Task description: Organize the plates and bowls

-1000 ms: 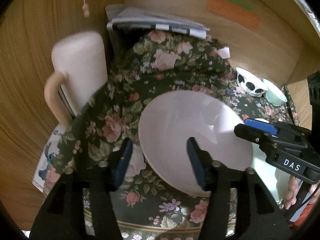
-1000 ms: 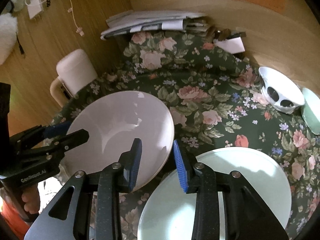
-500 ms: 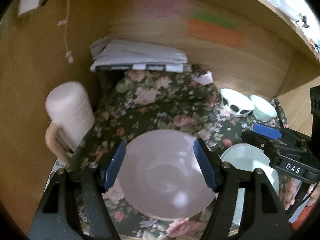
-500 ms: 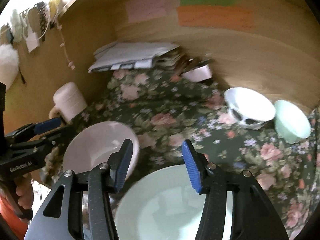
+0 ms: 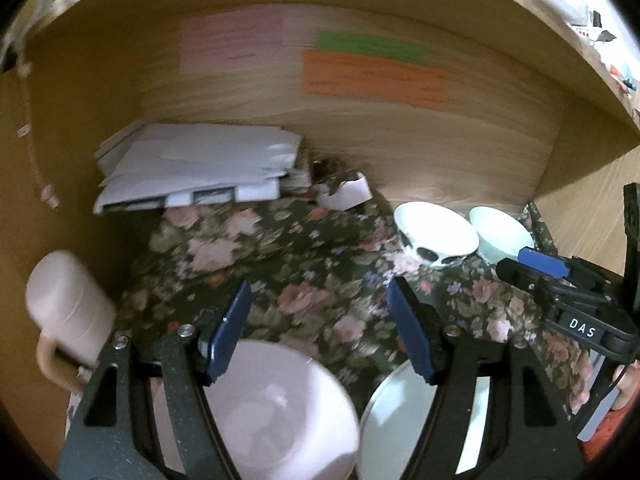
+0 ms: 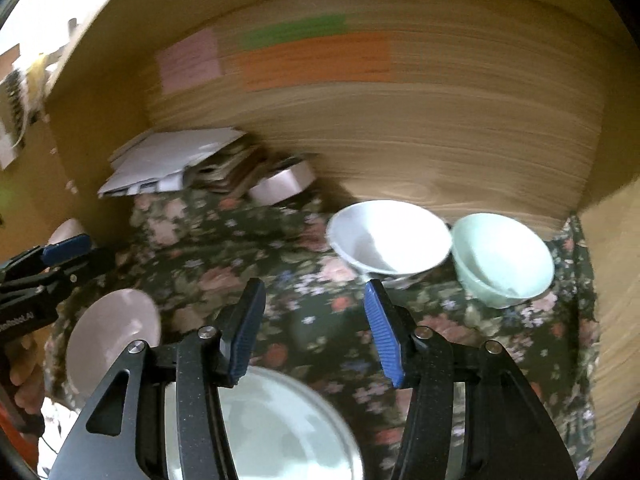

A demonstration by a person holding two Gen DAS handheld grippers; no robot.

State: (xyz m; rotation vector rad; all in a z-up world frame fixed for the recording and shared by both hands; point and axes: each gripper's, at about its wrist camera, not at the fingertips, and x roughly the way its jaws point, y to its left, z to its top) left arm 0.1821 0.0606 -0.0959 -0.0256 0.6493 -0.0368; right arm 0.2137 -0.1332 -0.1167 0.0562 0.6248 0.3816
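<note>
Both tongs have drawn back and up from the dishes since the earlier frames, and their jaws have just been opening with nothing between them

From the left wrist, the left tongs (image 5: 318, 328) stand well open and empty above the flowered cloth (image 5: 304, 264) on the table. The pink bowl (image 5: 264, 412) sits just below them on the cloth, upright and empty, with the pale green plate (image 5: 396, 420) just beside it on its right; whether their rims touch I cannot tell. At the back right a white bowl (image 5: 436, 232) with dark spots and a mint bowl (image 5: 500, 232) stand side by side, both apparently empty. A pink jug (image 5: 68, 312) stands at the left, and a stack of papers (image 5: 196, 168) lies at the back

From the right wrist, the right tongs (image 6: 314, 330) are partly open and hold nothing, hanging over the near edge of the pale green plate (image 6: 280, 432), which is bare. The pink bowl (image 6: 112, 332) lies to the left, the white bowl (image 6: 390, 236) and mint bowl (image 6: 502, 258) just beside each other at the right

By my reading, the pink bowl and plate are set down but nothing is stacked yet; the three bowls remain well apart and gathering them is what is left
</note>
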